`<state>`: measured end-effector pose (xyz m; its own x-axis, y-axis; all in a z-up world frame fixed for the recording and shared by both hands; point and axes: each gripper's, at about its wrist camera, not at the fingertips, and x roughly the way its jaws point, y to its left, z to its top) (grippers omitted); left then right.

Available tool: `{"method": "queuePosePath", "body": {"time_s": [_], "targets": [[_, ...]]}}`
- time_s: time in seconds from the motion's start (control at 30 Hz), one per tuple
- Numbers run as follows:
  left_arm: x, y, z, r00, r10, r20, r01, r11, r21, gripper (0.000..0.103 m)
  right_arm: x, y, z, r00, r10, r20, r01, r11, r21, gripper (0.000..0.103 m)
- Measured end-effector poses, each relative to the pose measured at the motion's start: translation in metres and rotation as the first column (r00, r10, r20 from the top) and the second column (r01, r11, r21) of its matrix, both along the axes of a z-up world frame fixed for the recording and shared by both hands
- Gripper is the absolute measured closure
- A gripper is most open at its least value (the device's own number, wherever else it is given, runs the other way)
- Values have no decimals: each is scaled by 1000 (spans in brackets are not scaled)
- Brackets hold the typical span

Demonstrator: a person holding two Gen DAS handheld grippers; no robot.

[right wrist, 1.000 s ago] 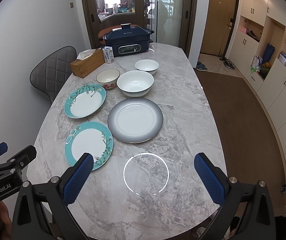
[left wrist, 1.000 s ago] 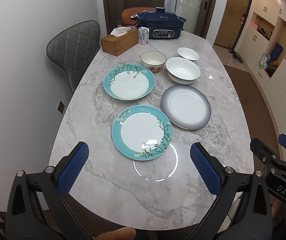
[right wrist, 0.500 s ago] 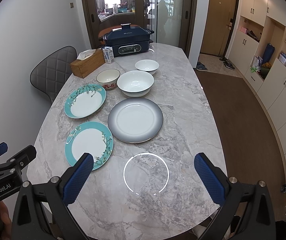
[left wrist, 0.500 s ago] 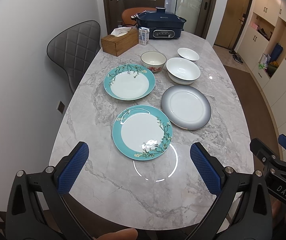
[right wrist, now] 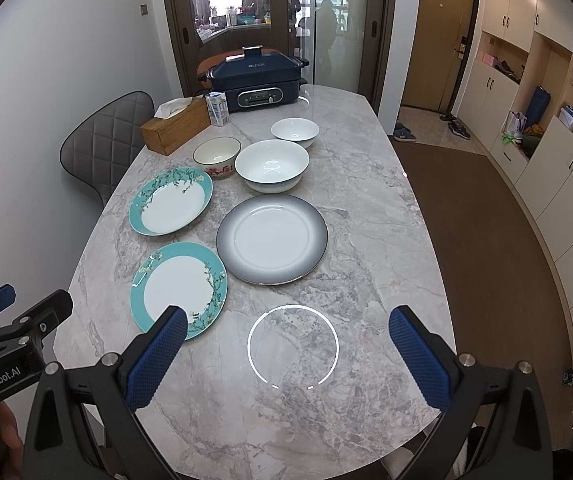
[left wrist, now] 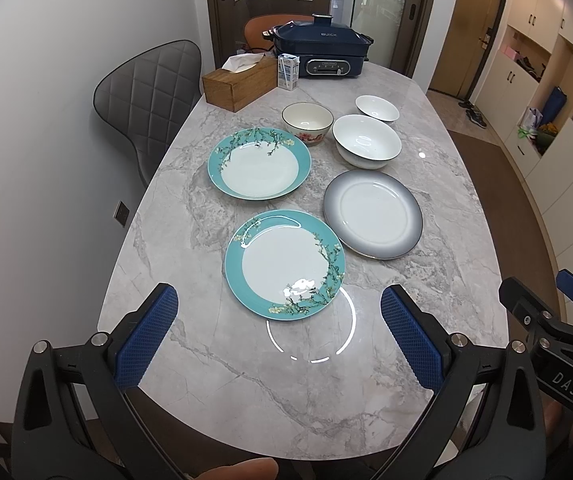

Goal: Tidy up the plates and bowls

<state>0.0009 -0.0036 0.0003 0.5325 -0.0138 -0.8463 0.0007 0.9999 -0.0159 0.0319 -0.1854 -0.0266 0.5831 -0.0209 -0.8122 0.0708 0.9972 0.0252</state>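
On the marble table (left wrist: pixel 214 344) lie a near teal floral plate (left wrist: pixel 284 263) (right wrist: pixel 178 289), a far teal floral plate (left wrist: pixel 259 163) (right wrist: pixel 171 205) and a grey-rimmed plate (left wrist: pixel 372 214) (right wrist: pixel 272 237). Behind them stand a floral bowl (left wrist: pixel 307 122) (right wrist: pixel 217 156), a large white bowl (left wrist: pixel 366 141) (right wrist: pixel 271 165) and a small white bowl (left wrist: pixel 377 107) (right wrist: pixel 295 131). My left gripper (left wrist: pixel 280 332) is open and empty above the near table edge, short of the near teal plate. My right gripper (right wrist: pixel 290 354) is open and empty, to the right of it.
At the far end stand a wooden tissue box (left wrist: pixel 239 82), a small milk carton (left wrist: pixel 288 71) and a dark blue electric cooker (left wrist: pixel 320 56). A grey padded chair (left wrist: pixel 148 96) stands at the left side. Cabinets (right wrist: pixel 546 128) line the right wall.
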Motion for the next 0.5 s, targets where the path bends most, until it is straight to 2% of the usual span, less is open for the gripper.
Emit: {"method": "queuePosePath", "body": {"time_s": [0.5], "targets": [[0, 0, 0, 1000, 0, 0, 0, 1000, -1, 0, 0, 0, -1, 1000, 0, 0, 0, 1000, 0, 0]]}}
